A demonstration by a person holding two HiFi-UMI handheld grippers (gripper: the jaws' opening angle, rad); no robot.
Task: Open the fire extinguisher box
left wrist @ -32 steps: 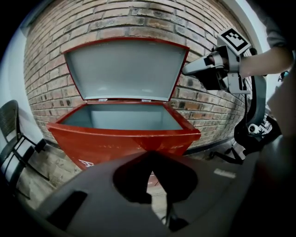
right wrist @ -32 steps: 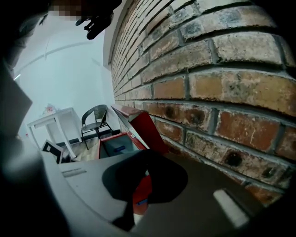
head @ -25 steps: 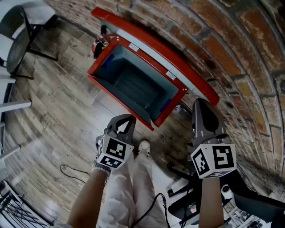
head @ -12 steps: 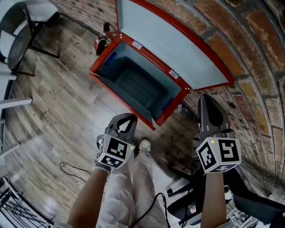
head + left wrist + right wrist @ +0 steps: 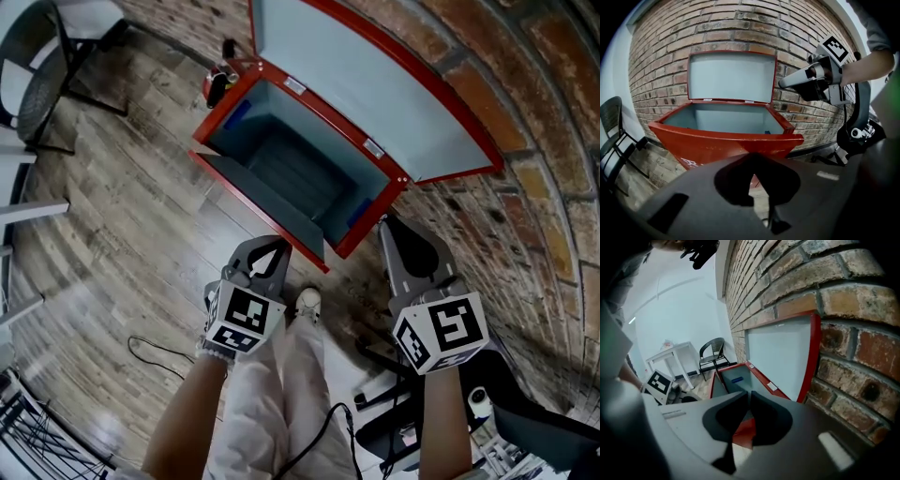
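Note:
The red fire extinguisher box (image 5: 259, 212) stands on the wooden floor against the brick wall, and its pale inside is bare. Its lid (image 5: 375, 94) is raised and leans back on the bricks. My left gripper (image 5: 269, 251) hangs shut and empty just in front of the box's front rim (image 5: 722, 140). My right gripper (image 5: 387, 225) hovers by the box's right corner, below the lid's edge (image 5: 780, 359) and clear of it. Its jaws have just been opening by a hair. They stand all but together, with nothing between them.
A black chair (image 5: 37, 84) stands at the far left. Small dark items (image 5: 217, 84) sit by the box's far left corner. A cable (image 5: 150, 361) lies on the floor. My legs and shoe (image 5: 307, 302) are between the grippers. Black equipment (image 5: 525, 422) crowds the lower right.
The lid swung up from half raised to leaning against the wall. My right gripper then dropped and moved left toward the box's right corner. The left gripper stayed put.

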